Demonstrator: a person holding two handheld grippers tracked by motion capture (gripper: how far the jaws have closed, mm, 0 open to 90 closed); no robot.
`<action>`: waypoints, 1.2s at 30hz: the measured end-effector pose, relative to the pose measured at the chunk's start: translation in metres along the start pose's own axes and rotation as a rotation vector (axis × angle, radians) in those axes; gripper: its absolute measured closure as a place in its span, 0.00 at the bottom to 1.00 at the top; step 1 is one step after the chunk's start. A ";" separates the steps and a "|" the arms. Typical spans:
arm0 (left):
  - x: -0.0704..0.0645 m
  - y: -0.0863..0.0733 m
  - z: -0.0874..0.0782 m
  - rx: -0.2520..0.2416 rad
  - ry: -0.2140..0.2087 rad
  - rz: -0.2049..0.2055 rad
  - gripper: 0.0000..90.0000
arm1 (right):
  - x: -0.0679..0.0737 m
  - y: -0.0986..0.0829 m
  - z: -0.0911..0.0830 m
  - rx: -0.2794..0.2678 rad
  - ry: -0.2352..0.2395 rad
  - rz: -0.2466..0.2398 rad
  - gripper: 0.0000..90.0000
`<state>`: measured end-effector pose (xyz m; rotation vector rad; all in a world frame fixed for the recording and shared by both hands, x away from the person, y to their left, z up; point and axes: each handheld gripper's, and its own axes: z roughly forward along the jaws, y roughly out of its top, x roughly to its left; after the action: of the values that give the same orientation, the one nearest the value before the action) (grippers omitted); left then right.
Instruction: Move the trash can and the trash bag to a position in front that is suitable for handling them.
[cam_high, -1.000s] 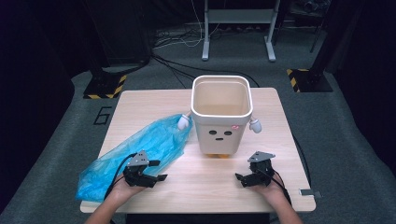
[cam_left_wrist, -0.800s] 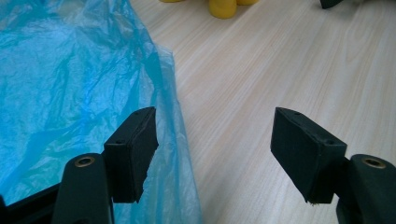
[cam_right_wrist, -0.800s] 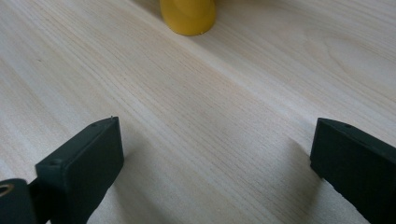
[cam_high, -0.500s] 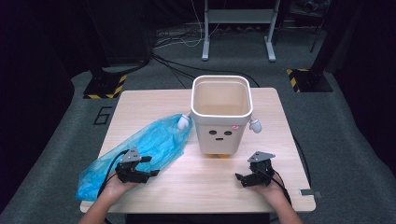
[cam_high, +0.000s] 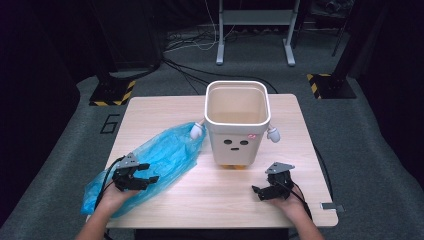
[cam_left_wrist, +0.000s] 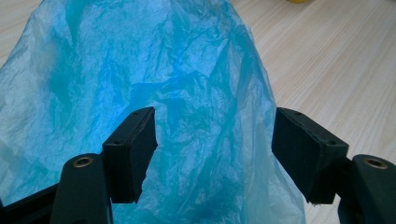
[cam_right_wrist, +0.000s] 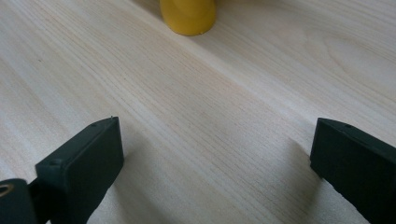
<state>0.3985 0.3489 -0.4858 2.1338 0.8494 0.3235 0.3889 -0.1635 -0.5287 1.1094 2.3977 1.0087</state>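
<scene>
A crumpled blue plastic bag lies on the pale wooden desk beside a cream plastic bin with a face. The left hand-held gripper hovers, jaws apart, over the bag; the right hand-held gripper rests near the bin.

Crumpled blue plastic bag lies flat on table.

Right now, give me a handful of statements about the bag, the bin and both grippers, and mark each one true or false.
1. The left gripper is open over the blue plastic bag. True.
2. The bag is already lining the white bin. False: it lies flat on the table, left of the bin.
3. The right gripper is open above bare wood. True.
4. The bin lies tipped on its side. False: it stands upright, open end up.
</scene>
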 end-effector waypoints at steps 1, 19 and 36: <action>0.000 0.000 0.000 0.000 0.000 0.000 0.34 | 0.000 0.000 0.000 0.000 0.000 0.000 0.02; 0.022 -0.019 0.006 0.108 0.047 -0.014 0.34 | 0.000 0.000 0.000 0.000 0.000 0.000 0.02; 0.020 -0.014 0.034 0.112 0.140 -0.065 0.29 | 0.000 0.000 0.000 0.000 0.000 0.000 0.02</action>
<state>0.4237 0.3486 -0.5196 2.2004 1.0369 0.4035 0.3889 -0.1634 -0.5287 1.1094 2.3976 1.0089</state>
